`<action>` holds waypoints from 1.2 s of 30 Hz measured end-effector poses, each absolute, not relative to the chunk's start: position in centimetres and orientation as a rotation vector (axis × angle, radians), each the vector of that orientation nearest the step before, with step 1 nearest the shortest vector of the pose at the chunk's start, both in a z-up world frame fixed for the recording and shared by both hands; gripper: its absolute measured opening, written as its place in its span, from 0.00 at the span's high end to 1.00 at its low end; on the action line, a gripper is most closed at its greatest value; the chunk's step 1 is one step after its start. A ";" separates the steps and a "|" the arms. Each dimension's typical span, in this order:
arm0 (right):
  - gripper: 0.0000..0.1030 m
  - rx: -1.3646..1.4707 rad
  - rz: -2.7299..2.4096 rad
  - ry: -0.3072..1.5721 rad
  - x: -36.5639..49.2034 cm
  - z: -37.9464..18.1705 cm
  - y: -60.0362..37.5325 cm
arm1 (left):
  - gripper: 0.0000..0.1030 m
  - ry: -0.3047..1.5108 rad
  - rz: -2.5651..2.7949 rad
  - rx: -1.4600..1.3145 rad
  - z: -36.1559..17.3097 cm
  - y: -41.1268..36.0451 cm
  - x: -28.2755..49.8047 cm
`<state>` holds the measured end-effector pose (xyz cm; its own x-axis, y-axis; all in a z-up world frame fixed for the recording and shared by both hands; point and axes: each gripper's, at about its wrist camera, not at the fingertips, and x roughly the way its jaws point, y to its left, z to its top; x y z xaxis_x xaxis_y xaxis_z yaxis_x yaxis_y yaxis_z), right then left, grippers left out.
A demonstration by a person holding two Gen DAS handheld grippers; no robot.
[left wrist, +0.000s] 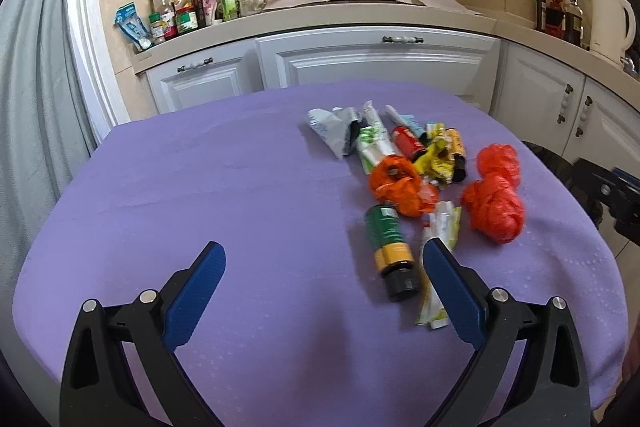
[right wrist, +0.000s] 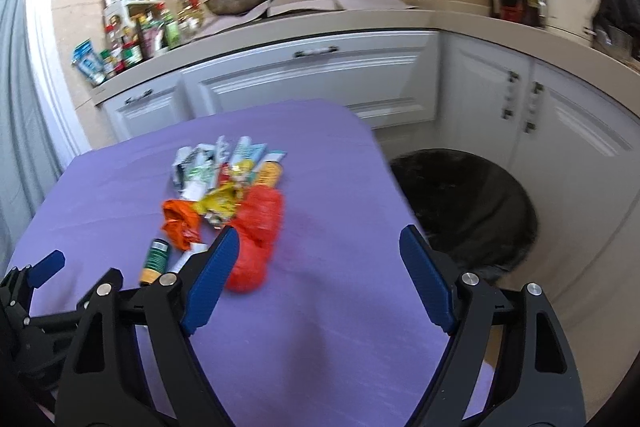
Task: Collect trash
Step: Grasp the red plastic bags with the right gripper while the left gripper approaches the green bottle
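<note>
1. The left hand-held gripper (left wrist: pixel 324 269) has its jaws spread wide, and nothing is between the blue pads. It hangs over the purple surface (left wrist: pixel 200 187).
2. The right hand-held gripper (right wrist: pixel 320 251) is also spread, with only bare cloth between its pads.
3. The trash pile (left wrist: pixel 416 167) lies ahead of the left hand-held gripper and to its right. A green and yellow bottle (left wrist: pixel 390 247) with a black cap lies just inside its right finger, not touching it. A white wrapper (left wrist: pixel 438 227) runs partly behind that finger.
4. Two red plastic bags (left wrist: pixel 494 203) lie further to the right; one red bag (right wrist: pixel 256 227) is just beside the left finger of the right hand-held gripper.
5. An orange bag (left wrist: pixel 396 183), a yellow wrapper (left wrist: pixel 436 159), a red can (left wrist: pixel 408 143) and a grey-white pouch (left wrist: pixel 332 127) lie further ahead. Their printing is too small or blurred to read.
6. Only the right wrist view shows the bin with a black bag (right wrist: pixel 468 203) whole, on the floor to the right of the surface. The left view shows just its edge.
7. A white kettle (left wrist: pixel 612 23) stands on the kitchen counter behind.
</note>
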<state>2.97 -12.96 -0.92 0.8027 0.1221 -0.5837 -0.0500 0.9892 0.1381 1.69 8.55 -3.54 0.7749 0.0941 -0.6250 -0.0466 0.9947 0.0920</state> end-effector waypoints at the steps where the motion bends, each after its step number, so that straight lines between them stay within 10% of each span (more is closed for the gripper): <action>1: 0.22 0.109 0.108 0.642 3.6 -1.0 -12.1 | 0.09 0.684 0.080 0.071 -3.6 8.9 1.7; 5: 0.22 0.075 0.142 0.693 5.5 -1.8 -9.6 | 0.34 0.724 0.078 0.056 -4.0 10.3 2.3; 13: 0.40 0.045 0.166 0.812 8.1 -4.6 -7.5 | 0.33 0.748 0.059 0.003 -4.5 11.4 2.6; 15: 0.62 0.066 0.192 0.833 8.3 -5.0 -7.5 | 0.33 0.752 0.050 0.002 -4.6 11.2 2.6; 36: 0.63 0.104 0.160 0.754 5.1 -4.1 -13.5 | 0.33 0.829 -0.021 0.056 -5.5 6.9 5.1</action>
<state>5.06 -13.52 -4.05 0.7179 0.1815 -0.6721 -0.1067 0.9827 0.1515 5.06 6.87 -5.47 0.6753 0.0029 -0.7375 0.0411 0.9983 0.0415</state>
